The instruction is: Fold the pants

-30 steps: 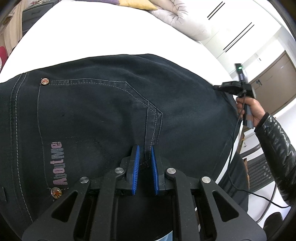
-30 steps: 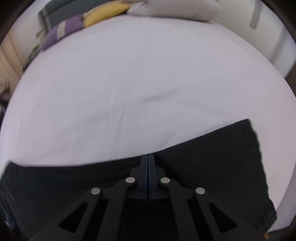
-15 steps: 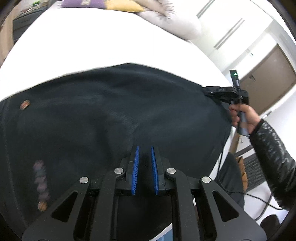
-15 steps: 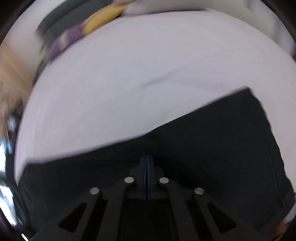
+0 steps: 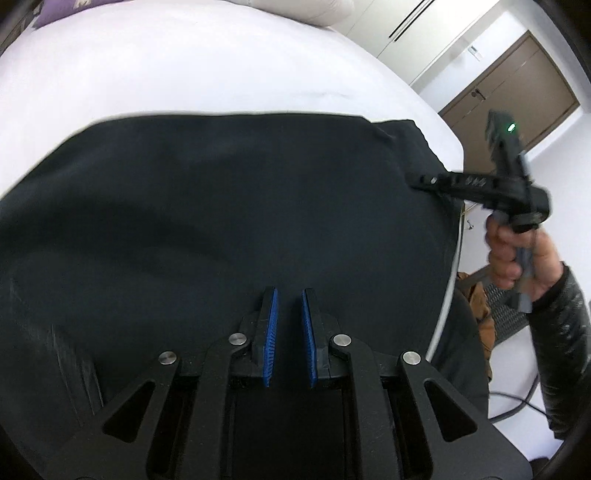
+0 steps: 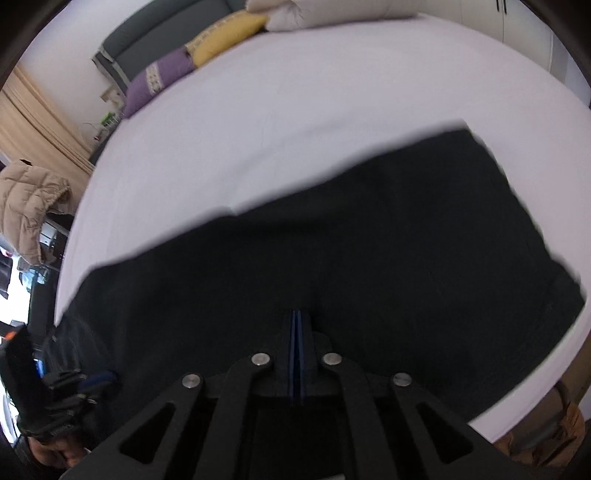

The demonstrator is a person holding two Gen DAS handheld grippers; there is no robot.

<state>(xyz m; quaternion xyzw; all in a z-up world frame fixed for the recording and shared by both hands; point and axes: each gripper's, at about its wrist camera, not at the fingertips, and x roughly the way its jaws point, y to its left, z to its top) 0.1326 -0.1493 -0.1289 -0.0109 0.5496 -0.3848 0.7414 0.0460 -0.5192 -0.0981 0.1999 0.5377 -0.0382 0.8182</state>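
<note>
The dark pants (image 5: 229,206) are spread on the white bed (image 5: 155,62), and it looks like both tongs are carrying the near edge over to make a fold. The right gripper (image 6: 296,325) is fully pinched shut on cloth, while the left gripper (image 5: 289,314) is nearly closed, a thin gap showing, apparently with fabric in it. I'd move both at the same pace and height so the edge stays straight, then land it square on the far edge.

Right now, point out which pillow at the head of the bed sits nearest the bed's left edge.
The purple pillow, with a pale patterned band. The yellow pillow lies to its right, and the white one further right.
</note>
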